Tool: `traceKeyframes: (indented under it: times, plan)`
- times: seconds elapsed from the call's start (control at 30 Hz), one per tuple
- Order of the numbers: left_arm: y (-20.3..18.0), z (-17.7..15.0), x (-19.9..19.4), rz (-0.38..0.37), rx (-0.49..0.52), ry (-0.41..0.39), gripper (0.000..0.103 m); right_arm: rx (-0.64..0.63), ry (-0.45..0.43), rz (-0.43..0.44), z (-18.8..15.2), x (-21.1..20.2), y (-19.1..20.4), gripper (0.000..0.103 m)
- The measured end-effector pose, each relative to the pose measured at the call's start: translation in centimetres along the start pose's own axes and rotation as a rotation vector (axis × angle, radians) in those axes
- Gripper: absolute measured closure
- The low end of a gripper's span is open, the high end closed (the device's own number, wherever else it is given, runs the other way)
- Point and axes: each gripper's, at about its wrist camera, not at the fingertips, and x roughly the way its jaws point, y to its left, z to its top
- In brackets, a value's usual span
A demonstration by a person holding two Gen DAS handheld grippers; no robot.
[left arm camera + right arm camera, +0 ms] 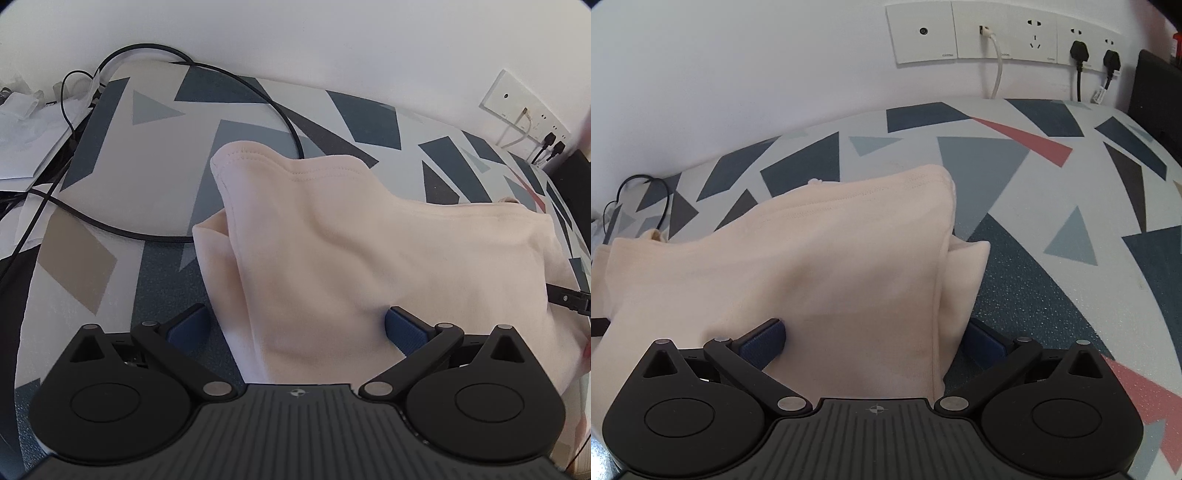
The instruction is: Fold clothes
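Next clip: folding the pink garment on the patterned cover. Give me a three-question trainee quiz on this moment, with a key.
1. True or false: both grippers have fabric of the pink garment between their jaws.
2. What lies beside the garment on the patterned cover? A) black cable B) scissors C) book
3. Fill in: two black plugs sit in the wall ___.

Key: 1 true: left gripper, right gripper. 2 A, black cable. 3 sockets.

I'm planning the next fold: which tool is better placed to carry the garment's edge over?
Roughly equal: left tool and right tool each straddle a near corner of the pink garment, jaws wide.
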Motion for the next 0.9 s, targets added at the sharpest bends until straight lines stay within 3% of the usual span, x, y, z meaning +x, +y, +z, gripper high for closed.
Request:
traceKeyframes:
  times: [0.17,0.3,0.37,0.43,0.6,0.77,0.8,0.83,0.9]
  plan:
    - [-0.4,0.7,0.3,0.022,0.001,0.051,0.0,-0.014,-0.006,-0.014,-0.1,0.1,0.2,0.001]
    - [-0.4,0.1,0.1,-0.001,-0.002,0.025,0.002,-0.016,-0.014,-0.012,-0.3,0.0,0.2,0.001]
    - [-0.6,-0.3,-0.2,-0.025,-0.003,0.005,0.012,-0.012,-0.017,-0.015,-0.4,0.0,0.2,0.001]
    - [-1.0,-0.5,-0.7,-0.052,-0.003,-0.005,0.034,-0.006,-0.019,-0.021,-0.5,-0.1,0.3,0.001]
    - [-1.0,-0.3,-0.9,-0.07,-0.035,-0.007,0.037,0.004,-0.031,-0.017,-0.7,-0.3,0.4,0.001]
    - [-1.6,-0.4,-0.8,-0.04,-0.037,-0.012,0.038,0.024,-0.046,0.015,-1.2,-1.1,0.7,0.023]
    - [-1.8,-0.4,-0.9,-0.035,-0.04,-0.014,0.042,0.028,-0.049,0.022,-1.2,-1.2,0.8,0.029]
    - [-1.9,-0.5,-1.1,-0.031,-0.046,-0.016,0.053,0.032,-0.051,0.028,-1.3,-1.4,0.9,0.037]
    - [-2.4,-1.0,-1.6,-0.022,-0.062,-0.02,0.061,0.04,-0.057,0.041,-1.5,-1.7,1.0,0.05]
